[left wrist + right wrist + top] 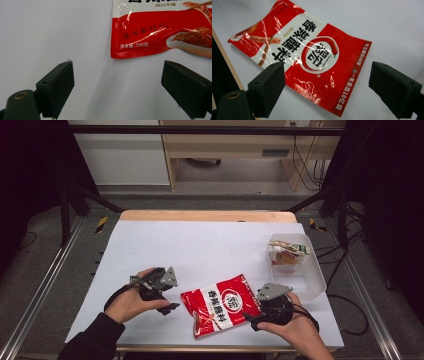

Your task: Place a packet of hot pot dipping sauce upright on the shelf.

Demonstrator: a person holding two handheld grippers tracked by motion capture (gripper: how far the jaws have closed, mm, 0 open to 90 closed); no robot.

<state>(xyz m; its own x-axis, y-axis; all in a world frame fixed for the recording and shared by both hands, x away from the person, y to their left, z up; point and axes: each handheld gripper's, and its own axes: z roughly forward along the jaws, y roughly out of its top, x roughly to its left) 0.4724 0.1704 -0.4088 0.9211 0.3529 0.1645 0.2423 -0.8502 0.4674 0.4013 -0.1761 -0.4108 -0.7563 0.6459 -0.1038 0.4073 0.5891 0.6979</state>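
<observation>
A glossy red-and-white plastic seasoning pouch (221, 305), likely light, floppy and slippery, lies flat at the table's six o'clock between the wide-open left gripper (172, 307) and right gripper (250, 318); best pinched at a sealed edge.

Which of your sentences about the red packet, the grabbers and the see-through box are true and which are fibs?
1. The red packet lies flat on the white table. True.
2. The right gripper is squeezing the packet. False: its jaws stand wide open, and the packet lies flat beneath them.
3. The clear box stands empty. False: a small packet sits inside it.
4. The left gripper has open jaws with nothing between them. True.
5. The red packet is inside the clear box. False: it lies on the table beside it.
</observation>
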